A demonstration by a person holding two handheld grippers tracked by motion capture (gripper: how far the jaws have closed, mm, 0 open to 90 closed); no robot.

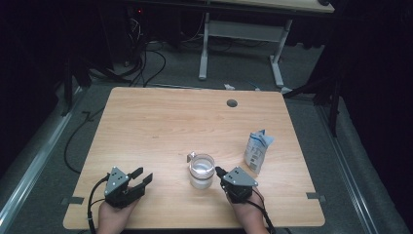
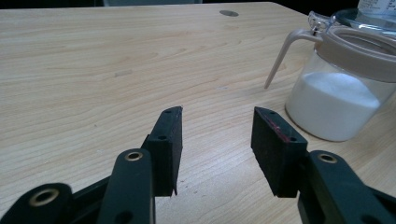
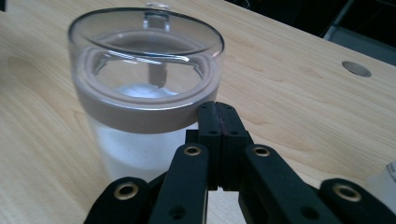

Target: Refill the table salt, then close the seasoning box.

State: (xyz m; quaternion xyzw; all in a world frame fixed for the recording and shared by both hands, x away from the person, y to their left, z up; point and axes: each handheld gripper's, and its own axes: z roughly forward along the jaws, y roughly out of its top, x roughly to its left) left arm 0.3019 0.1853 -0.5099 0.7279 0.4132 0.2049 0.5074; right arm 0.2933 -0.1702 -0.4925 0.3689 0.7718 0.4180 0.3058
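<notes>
A glass jar [image 1: 201, 170] holding white powder stands on the wooden table [image 1: 165, 122], near its front edge. It has a clear lid, a beige collar and a thin lever at its side. My right gripper [image 1: 218, 171] lies just right of the jar, jaws shut together with nothing between them. In the right gripper view its tips [image 3: 218, 111] sit at the jar's [image 3: 140, 93] beige collar; contact cannot be told. My left gripper [image 1: 144, 175] rests at the front left, open and empty. In the left gripper view the gripper [image 2: 218, 116] points past the jar [image 2: 341, 93] on its right.
A white and blue pouch [image 1: 257, 151] stands upright to the right of the jar, a little farther back. A round cable hole [image 1: 232, 103] sits near the table's far edge. Beyond the table, cables lie on the floor beside another desk's white legs [image 1: 203, 48].
</notes>
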